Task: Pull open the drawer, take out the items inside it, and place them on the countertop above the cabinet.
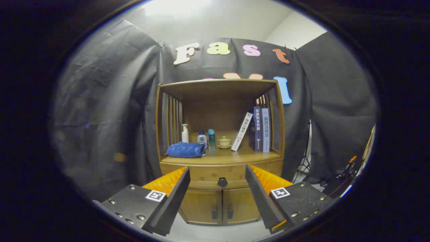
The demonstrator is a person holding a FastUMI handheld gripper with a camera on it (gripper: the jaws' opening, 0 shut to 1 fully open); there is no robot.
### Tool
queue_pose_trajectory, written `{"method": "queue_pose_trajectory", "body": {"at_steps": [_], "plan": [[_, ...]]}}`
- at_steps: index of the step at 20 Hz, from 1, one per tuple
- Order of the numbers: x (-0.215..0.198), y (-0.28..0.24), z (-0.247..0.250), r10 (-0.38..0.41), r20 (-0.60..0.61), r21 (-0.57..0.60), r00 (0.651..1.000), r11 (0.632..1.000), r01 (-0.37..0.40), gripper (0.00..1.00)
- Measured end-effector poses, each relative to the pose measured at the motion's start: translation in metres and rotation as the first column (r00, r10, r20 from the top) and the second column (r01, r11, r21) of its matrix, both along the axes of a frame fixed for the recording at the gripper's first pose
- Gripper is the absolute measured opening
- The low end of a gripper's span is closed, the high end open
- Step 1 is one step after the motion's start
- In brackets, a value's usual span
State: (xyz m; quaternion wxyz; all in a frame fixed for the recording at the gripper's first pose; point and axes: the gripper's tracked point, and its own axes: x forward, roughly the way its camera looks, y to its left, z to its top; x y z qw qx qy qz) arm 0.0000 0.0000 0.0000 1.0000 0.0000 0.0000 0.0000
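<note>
A wooden cabinet stands ahead against the black cloth wall. Its drawer is closed, with a round dark knob in the middle of its front. My gripper is open, well short of the cabinet, and the knob shows between the two fingers. Nothing is held. The countertop above the drawer is a shelf under a wooden roof. The drawer's contents are hidden.
On the countertop lie a folded blue towel, a white pump bottle, a small bottle, a blue glass, a lidded cup and several books. Two lower doors are closed. A stand and cables sit right.
</note>
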Motion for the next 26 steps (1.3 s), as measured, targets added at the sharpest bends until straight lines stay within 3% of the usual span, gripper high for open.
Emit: {"method": "queue_pose_trajectory", "body": {"at_steps": [17,26], "plan": [[0.001,-0.008,-0.017,-0.025,-0.035,0.003,0.999,1.0,0.025,0.98],[0.029,-0.024,-0.037,-0.058,-0.047,0.023,0.997,0.998,0.06,0.98]]}}
